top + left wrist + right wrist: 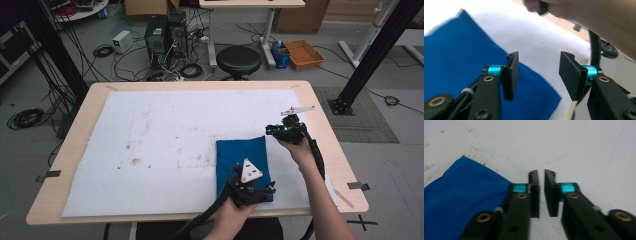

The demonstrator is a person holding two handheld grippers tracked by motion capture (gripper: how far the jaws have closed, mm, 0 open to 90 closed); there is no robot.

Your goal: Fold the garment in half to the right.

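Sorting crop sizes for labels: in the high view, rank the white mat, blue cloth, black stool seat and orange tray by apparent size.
1. white mat
2. blue cloth
3. black stool seat
4. orange tray

The seat and tray look close, and both sit farther away, so their order is unsure.

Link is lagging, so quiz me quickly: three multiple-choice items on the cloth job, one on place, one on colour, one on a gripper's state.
1. Where does the folded cloth lie?
A. near right part of the white mat
B. far left corner
C. on the stool

2. What colour is the cloth?
A. red
B. blue
C. green

3. How do the left gripper jaws stand?
A. clamped on cloth
B. open, nothing between
C. holding a cable

Answers: A, it lies by the near edge; B, plainly blue; B, a wide empty gap shows.
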